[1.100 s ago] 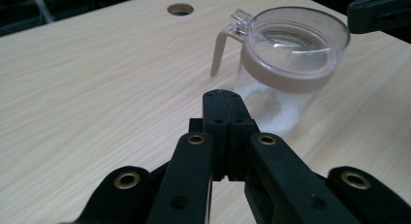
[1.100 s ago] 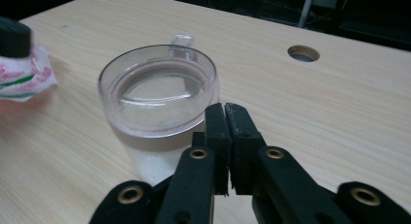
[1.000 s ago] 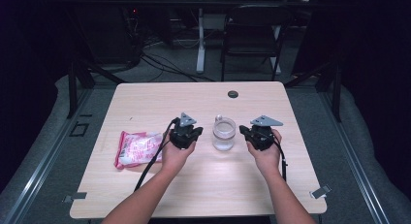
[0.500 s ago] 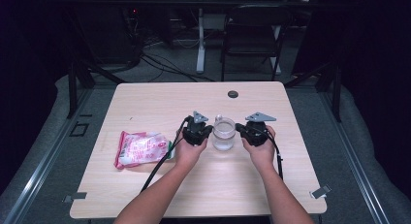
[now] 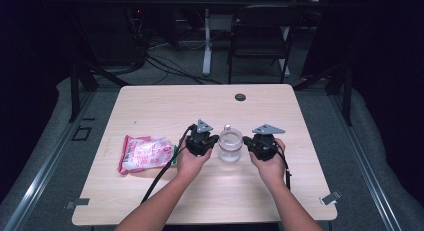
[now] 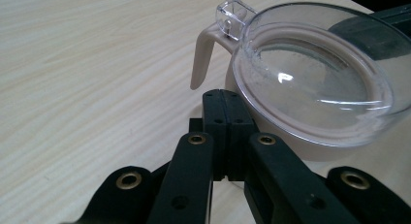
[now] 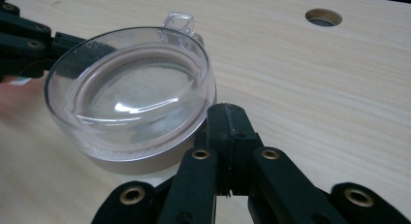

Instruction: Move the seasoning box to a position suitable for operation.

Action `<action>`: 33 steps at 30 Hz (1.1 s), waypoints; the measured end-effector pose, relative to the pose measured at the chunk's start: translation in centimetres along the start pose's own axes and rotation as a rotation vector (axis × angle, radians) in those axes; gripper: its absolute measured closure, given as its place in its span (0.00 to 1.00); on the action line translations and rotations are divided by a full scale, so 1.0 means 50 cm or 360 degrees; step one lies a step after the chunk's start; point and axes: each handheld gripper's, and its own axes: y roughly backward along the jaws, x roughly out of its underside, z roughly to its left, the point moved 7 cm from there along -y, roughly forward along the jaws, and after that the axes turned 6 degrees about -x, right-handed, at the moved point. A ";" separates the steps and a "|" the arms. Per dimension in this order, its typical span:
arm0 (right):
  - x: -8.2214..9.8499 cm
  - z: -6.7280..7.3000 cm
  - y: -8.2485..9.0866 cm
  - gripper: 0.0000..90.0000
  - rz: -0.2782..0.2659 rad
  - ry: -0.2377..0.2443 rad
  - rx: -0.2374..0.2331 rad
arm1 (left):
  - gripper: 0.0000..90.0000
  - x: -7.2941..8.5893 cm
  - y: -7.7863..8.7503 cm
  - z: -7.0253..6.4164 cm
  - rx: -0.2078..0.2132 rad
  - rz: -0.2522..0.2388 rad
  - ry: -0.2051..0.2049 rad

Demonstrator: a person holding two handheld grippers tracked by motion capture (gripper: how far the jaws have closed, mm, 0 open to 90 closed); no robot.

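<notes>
High view: a clear lidded container (image 5: 230, 145) stands near the middle of the wooden table (image 5: 210, 106). Left gripper (image 5: 210, 142) sits just beside its left side, right gripper (image 5: 248, 143) just beside its right, both with jaws clenched together on nothing. A pink packet (image 5: 145, 153) lies farther left.

Bright tabletop, dark surroundings, lid glare

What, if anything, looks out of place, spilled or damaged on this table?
Nothing stands out. The jar stands upright with its clear lid on, between the left gripper and the right gripper, both shut. The pink packet lies flat to the left. No spill shows on the table.
</notes>
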 end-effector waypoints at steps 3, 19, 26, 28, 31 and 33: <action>0.009 0.013 0.012 1.00 0.0019 0.0029 0.0008 | 1.00 0.015 0.016 -0.011 0.0035 -0.0011 -0.0013; 0.065 0.105 0.073 1.00 0.0014 0.0125 -0.0161 | 1.00 0.059 0.071 -0.018 0.0050 0.0000 -0.0086; 0.066 0.139 0.074 1.00 -0.0010 0.0225 -0.0295 | 1.00 0.091 0.159 0.002 0.0046 -0.0017 -0.0099; 0.064 0.133 0.073 0.99 -0.0020 0.0212 -0.0273 | 1.00 0.098 0.166 0.003 0.0052 -0.0021 -0.0105; 0.062 0.114 0.060 0.99 -0.0014 0.0190 -0.0207 | 1.00 0.122 0.179 -0.002 0.0097 -0.0004 -0.0097; 0.060 0.110 0.047 1.00 0.0001 0.0185 -0.0204 | 1.00 0.130 0.189 -0.007 0.0129 0.0001 -0.0105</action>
